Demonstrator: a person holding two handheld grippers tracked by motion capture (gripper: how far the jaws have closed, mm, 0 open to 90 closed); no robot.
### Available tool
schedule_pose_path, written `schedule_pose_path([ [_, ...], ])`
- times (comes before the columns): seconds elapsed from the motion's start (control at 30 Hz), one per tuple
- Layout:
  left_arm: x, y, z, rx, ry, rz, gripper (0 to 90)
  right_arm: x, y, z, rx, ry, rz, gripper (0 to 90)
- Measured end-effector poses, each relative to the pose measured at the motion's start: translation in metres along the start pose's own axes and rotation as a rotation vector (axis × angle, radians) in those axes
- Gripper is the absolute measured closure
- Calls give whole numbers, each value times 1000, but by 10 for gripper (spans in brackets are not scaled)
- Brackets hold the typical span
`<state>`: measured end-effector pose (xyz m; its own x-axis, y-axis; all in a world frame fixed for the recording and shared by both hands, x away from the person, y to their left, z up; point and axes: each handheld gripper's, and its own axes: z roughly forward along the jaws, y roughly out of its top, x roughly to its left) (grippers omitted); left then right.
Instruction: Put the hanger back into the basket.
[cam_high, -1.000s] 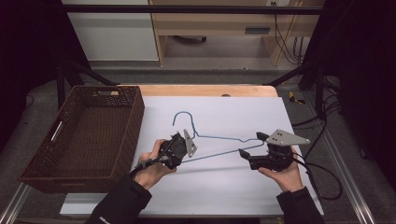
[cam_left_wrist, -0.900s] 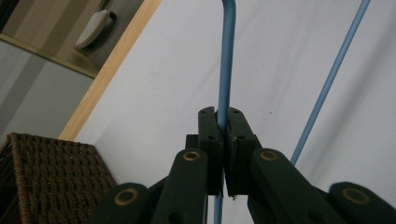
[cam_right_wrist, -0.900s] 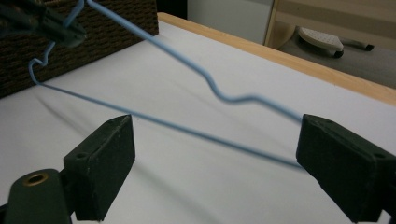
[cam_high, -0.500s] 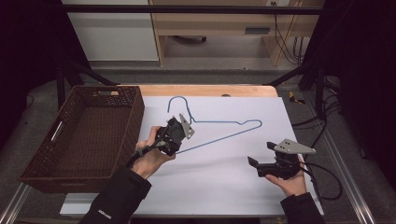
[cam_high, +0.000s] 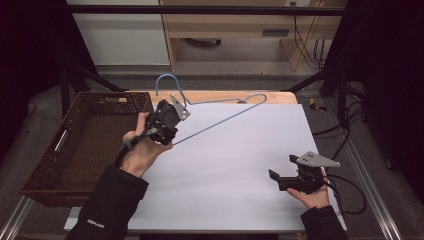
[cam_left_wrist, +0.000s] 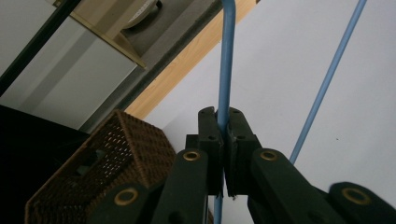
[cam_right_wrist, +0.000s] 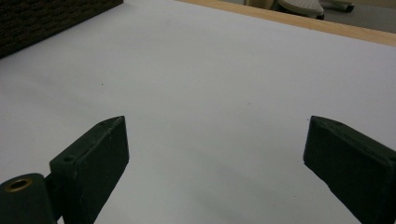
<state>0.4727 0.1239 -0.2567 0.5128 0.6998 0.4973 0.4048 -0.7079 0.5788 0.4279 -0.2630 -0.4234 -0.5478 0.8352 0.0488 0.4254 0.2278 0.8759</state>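
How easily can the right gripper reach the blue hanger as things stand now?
Probably yes: the right gripper is open, and bare white table lies between it and the blue hanger, which the left gripper holds lifted.

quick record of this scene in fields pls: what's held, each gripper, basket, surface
held: blue wire hanger, lifted off the table at a slant
left gripper: shut on the hanger's wire, next to the basket
right gripper: open, nothing between its jaws, low over the white sheet
basket: brown wicker, at the table's left, nothing seen inside
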Motion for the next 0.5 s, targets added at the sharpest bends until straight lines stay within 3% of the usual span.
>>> schedule_pose_path([
  [0.5,55,-37,-25,43,36,-82,869,0,-2,2,4,-7,-3,61],
])
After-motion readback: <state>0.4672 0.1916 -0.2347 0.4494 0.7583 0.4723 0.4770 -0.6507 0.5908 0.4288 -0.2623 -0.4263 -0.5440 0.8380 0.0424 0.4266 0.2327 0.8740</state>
